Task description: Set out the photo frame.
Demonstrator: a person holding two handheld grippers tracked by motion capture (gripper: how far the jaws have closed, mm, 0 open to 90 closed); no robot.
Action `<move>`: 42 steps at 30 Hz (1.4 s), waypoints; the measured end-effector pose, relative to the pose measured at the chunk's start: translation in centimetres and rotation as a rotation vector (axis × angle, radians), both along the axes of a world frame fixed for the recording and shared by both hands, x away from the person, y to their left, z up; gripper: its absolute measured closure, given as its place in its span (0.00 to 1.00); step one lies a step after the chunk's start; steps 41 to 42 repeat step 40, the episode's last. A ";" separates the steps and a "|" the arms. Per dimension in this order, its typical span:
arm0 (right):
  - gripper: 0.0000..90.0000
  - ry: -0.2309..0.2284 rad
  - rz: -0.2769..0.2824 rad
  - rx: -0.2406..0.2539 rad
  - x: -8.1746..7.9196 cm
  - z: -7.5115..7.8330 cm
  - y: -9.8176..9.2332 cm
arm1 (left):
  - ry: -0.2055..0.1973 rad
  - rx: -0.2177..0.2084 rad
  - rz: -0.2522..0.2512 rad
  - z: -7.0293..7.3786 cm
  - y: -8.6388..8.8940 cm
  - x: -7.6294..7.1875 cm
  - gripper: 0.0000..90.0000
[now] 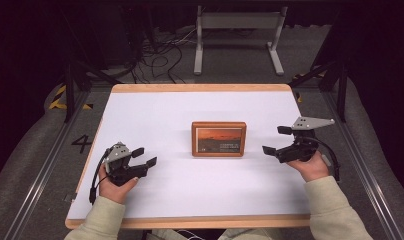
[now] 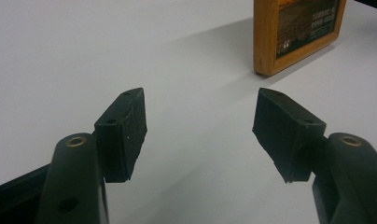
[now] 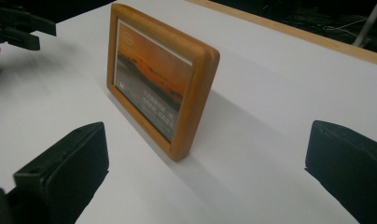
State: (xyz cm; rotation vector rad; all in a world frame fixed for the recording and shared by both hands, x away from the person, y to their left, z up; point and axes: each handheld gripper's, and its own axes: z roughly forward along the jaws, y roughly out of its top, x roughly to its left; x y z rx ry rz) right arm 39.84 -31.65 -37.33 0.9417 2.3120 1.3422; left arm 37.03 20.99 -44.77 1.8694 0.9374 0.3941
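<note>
Frame: we see the wooden picture frame (image 1: 219, 139) standing upright near the middle of the white table (image 1: 190, 107), its sunset photo facing us.
Left gripper (image 1: 144, 157): we hold it left of the frame, well apart, jaws spread, nothing between them.
Right gripper (image 1: 276, 140): we hold it near the frame's right edge, jaws wide apart, not touching it.

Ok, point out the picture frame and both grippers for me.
picture frame (image 1: 219, 139), high view, middle of its photo
left gripper (image 1: 144, 157), high view, between its open jaw tips
right gripper (image 1: 277, 140), high view, between its open jaw tips
</note>
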 end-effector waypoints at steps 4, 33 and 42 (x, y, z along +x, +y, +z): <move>0.00 -0.021 -0.009 0.008 -0.3 -1.2 -0.4 | 0.006 0.003 0.002 -0.1 0.0 -0.1 0.39; 0.00 0.073 -0.066 -0.085 0.5 -7.7 -0.4 | 0.074 0.036 -0.013 -1.0 -0.4 0.3 0.39; 0.00 0.075 -0.075 -0.080 0.5 -7.7 -0.5 | 0.071 0.037 -0.013 -1.0 -0.4 0.3 0.38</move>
